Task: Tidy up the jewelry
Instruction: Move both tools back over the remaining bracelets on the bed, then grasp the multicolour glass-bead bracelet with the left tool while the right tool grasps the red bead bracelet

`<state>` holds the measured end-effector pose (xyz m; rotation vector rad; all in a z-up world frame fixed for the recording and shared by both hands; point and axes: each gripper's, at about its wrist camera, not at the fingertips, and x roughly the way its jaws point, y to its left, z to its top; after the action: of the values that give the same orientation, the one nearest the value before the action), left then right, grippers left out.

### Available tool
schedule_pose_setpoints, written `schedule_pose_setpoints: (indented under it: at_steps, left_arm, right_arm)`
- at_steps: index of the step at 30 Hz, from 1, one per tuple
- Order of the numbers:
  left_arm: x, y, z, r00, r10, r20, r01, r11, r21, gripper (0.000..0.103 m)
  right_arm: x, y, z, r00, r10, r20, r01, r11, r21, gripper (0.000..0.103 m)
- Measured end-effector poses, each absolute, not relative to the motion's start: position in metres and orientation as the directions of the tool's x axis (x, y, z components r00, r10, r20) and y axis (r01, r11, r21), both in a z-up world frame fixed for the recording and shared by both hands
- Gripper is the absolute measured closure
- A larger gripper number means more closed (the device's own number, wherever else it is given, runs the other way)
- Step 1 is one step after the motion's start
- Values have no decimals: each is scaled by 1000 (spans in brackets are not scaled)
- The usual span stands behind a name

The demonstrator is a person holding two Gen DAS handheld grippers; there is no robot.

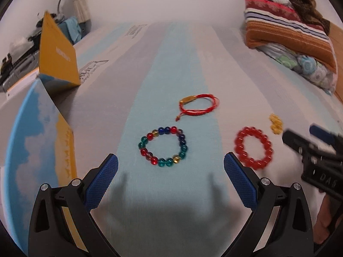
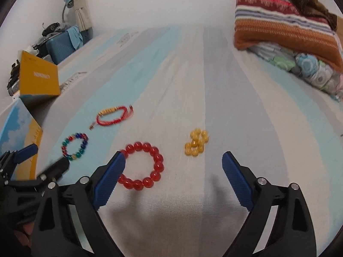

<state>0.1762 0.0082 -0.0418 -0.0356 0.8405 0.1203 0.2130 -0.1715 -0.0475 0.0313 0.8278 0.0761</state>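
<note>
Several bracelets lie on the striped bed sheet [image 1: 171,64]. A multicoloured bead bracelet [image 1: 167,130] [image 2: 77,155] rests just ahead of my open left gripper [image 1: 171,160], whose jaws stand wide with nothing between them. A red cord bracelet [image 1: 189,99] [image 2: 107,112] lies beyond it. A red bead bracelet [image 1: 250,131] [image 2: 158,167] lies by the left blue finger [image 2: 109,177] of my open right gripper [image 2: 174,157]. A bunched yellow bead bracelet [image 1: 276,124] [image 2: 196,142] lies just ahead of the right gripper's gap. Neither gripper holds anything.
An open box with a sky print [image 1: 32,139] [image 2: 17,117] and an upright orange lid [image 1: 57,51] [image 2: 38,79] stands at the left. Folded blankets and pillows [image 1: 287,32] [image 2: 278,25] are piled at the far right. Clutter and a lamp [image 2: 68,2] sit beyond the bed's left edge.
</note>
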Motion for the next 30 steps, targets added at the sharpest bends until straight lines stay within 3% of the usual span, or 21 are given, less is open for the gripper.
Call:
schedule_pose_setpoints:
  at_steps: [10, 12, 17, 24, 30]
  left_arm:
    - [202, 33, -71, 641, 90, -763, -183, 982, -38, 6]
    - [207, 33, -74, 640, 84, -764, -173, 984, -36, 6]
    - [214, 31, -80, 629, 98, -771, -171, 985, -14, 6]
    - [213, 27, -82, 626, 124, -770, -166, 986, 23, 8]
    - [211, 23, -82, 634, 119, -764, -151, 988, 28, 31]
  right_arm:
    - [224, -159, -80, 631, 52, -774, -53, 998, 24, 30]
    - [224, -155, -81, 629, 50, -776, -59, 998, 17, 39]
    - [222, -152, -84, 637, 53, -769, -54, 998, 25, 48]
    - [219, -148, -81, 649, 62, -758, -54, 998, 35, 52]
    - [215, -136, -82, 647, 74, -759, -88, 996, 22, 55]
